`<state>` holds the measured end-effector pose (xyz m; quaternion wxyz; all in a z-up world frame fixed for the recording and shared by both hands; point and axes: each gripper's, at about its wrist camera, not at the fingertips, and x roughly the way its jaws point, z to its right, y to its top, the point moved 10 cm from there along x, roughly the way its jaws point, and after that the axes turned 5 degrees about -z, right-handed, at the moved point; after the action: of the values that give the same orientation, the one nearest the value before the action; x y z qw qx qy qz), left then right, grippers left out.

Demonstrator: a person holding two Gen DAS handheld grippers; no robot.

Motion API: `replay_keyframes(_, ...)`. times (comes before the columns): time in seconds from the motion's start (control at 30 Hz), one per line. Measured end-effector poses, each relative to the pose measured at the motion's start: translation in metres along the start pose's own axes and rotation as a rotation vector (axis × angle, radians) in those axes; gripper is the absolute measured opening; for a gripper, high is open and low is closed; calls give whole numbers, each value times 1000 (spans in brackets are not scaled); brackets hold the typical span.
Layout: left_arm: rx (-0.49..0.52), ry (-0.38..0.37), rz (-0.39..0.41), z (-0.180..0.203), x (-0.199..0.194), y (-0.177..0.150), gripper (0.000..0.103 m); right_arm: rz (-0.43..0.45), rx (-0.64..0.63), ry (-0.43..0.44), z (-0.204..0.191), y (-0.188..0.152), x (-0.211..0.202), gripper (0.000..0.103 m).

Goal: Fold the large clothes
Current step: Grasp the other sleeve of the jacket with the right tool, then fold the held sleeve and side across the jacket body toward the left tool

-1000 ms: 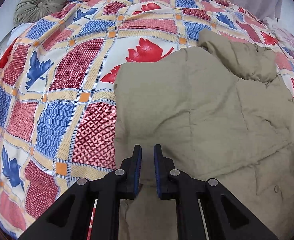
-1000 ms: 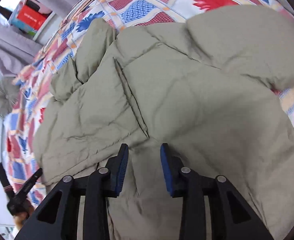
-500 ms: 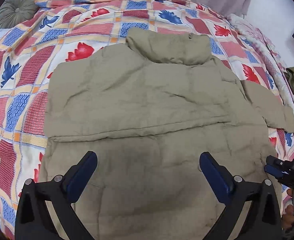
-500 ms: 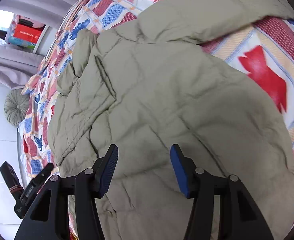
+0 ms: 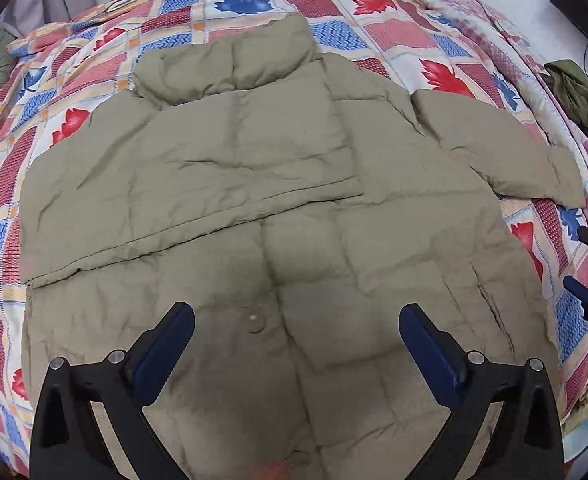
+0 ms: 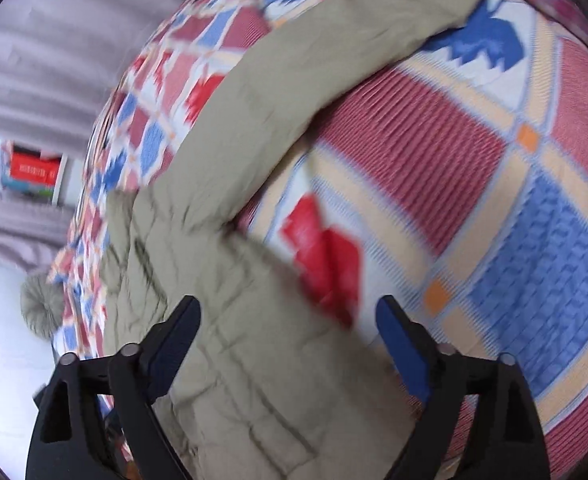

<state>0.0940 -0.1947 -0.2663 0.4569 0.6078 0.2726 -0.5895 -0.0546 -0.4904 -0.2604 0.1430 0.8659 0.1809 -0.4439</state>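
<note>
Left wrist view shows the khaki puffer jacket [image 5: 254, 216] spread over the patchwork bedspread [image 5: 10, 184], filling the middle of the frame, collar [image 5: 230, 64] toward the top. One sleeve is already laid across the chest, its lower edge running as a long seam through the centre; the other sleeve [image 5: 501, 148] lies stretched out toward the right edge. The left gripper [image 5: 295, 344] hangs above the jacket's lower half with its blue pads [image 5: 166, 344] spread wide and nothing between them. At the far right edge the tips of the other tool just show.

In the right wrist view the picture is blurred, yet the right gripper [image 6: 290, 340] is plainly wide apart as well, holding nothing, poised over the jacket's side edge [image 6: 222, 320] at lower left, with bare bedspread [image 6: 473, 184] filling the right of the frame and the outstretched sleeve [image 6: 357, 36] curving across the top.

From where I stand, the step in hand looks like bringing that free sleeve in. To do it well, I would say the right tool should pinch the sleeve near the cuff, taking both layers of the puffy cloth, and carry it low across the chest to match the first. The left tool could press the body down so the slippery shell does not slide. A shallow pinch may slip off.
</note>
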Motion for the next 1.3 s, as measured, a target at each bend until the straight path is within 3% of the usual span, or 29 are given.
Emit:
replay_keyframes(0.3,-2,19,-37,45,15,4,103,23,158,97,54,84,-11,93)
replay_keyframes(0.4,-24,19,-41,51,21,7,103,62,256,171,69,113,-9,93)
replay_keyframes(0.5,-28,-23,-67,61,27,8,103,88,350,262,76,139,-1,93)
replay_keyframes(0.8,-78,-25,-27,61,23,18,103,98,454,375,75,202,22,91)
replay_keyframes(0.9,-80,-16,-3,55,19,25,103,43,472,430,63,210,30,54)
replay_keyframes(0.93,-85,-16,2,53,17,28,103,29,463,435,58,211,32,35)
replay_keyframes(0.97,-95,-20,8,49,14,30,103,22,444,435,53,213,33,23)
replay_keyframes(1.03,-109,-27,17,40,10,34,103,26,401,438,39,215,29,17)
replay_keyframes(1.3,-155,14,42,-11,0,40,103,-19,101,526,-88,196,15,17)
